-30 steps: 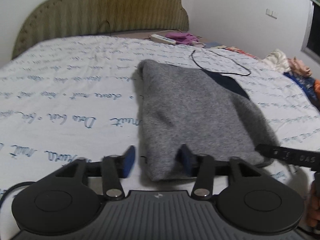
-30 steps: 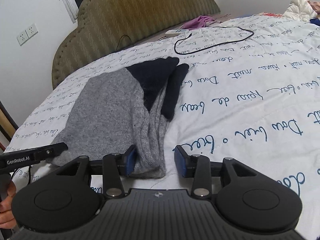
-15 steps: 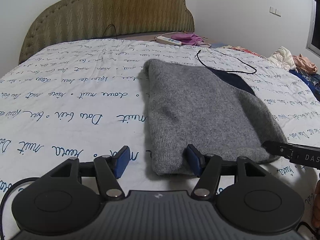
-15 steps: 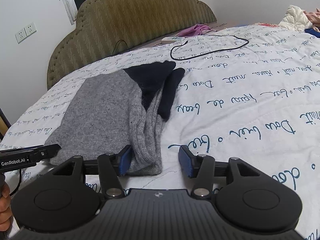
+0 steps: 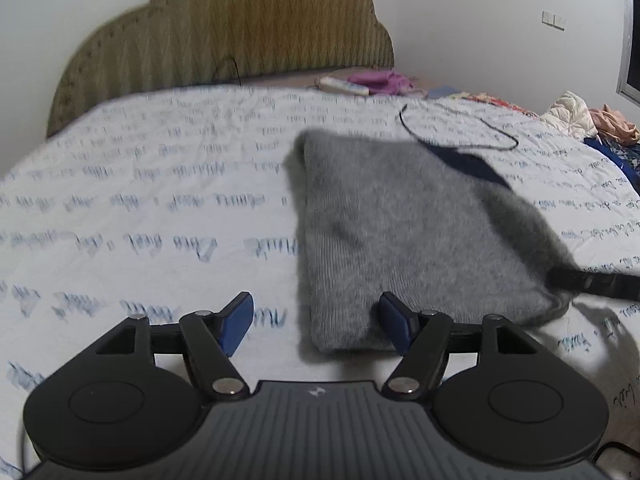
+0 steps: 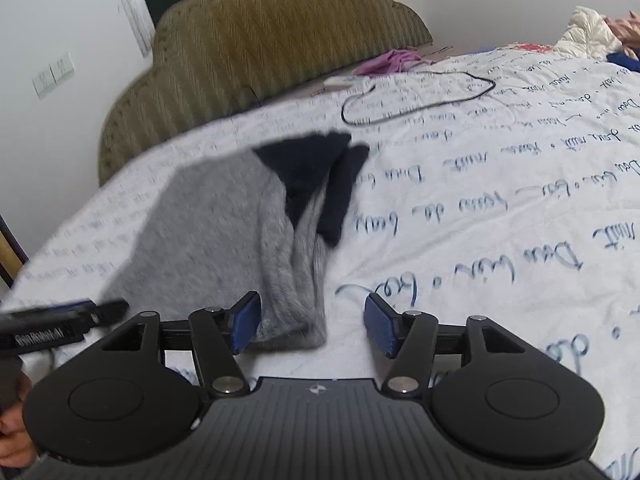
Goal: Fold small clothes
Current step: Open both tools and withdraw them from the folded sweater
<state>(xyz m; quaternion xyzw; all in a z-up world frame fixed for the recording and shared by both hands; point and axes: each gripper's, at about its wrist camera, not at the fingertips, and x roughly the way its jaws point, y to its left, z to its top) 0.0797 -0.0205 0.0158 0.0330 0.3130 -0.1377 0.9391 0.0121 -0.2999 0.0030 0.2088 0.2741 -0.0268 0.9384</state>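
A white quilted bed cover with blue script (image 5: 140, 208) carries the folded grey knitted jumper with navy trim (image 5: 400, 232) near its near edge. Soft and limp, it likely sags unless pinched at both near corners. The left gripper (image 5: 316, 326) and right gripper (image 6: 312, 326) have just been opening, each straddling a corner without pressing.

A bedroom in a home. A wide bed (image 5: 160, 208) fills both views, covered by a white bedspread printed with blue handwriting, and a scalloped olive padded headboard (image 5: 240, 36) stands at its head against a plain white wall. Wall switches (image 6: 54, 74) sit beside the headboard. Loose clothes are heaped at the bed's far right edge (image 5: 576, 116), and a black cable (image 6: 420, 100) lies looped near the head end.
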